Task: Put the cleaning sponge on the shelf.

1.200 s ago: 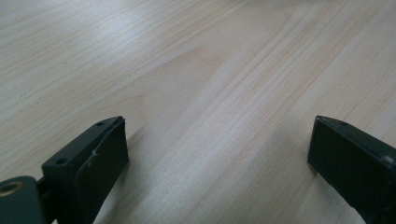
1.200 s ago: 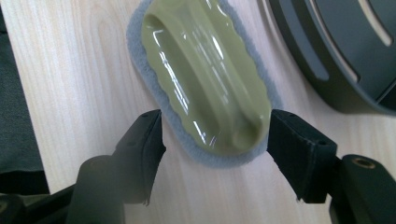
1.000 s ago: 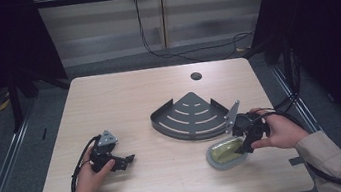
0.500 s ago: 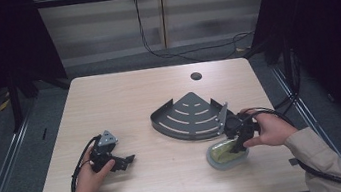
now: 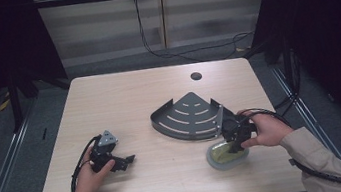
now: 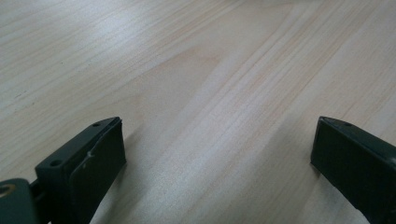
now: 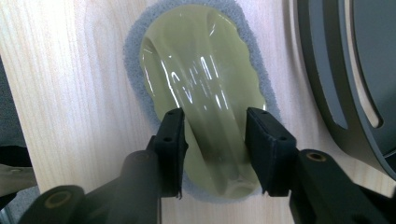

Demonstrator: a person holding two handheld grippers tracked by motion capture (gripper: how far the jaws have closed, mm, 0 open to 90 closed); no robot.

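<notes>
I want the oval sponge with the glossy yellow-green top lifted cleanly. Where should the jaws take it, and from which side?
Grip the raised ridge along the oval sponge's glossy top, coming straight down from above. It lies flat on the wooden table, so its thin grey edge offers little hold. The right gripper straddles that ridge, its jaws just closing.

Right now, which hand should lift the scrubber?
Right. The right gripper already straddles the scrubber's raised handle, its jaws just closing on it. The left gripper rests open on bare table, far off.

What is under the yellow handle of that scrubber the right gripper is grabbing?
A grey sponge pad rims the yellow handle and lies on the table. The handle covers the pad's middle; the right gripper jaws straddle the handle.
</notes>
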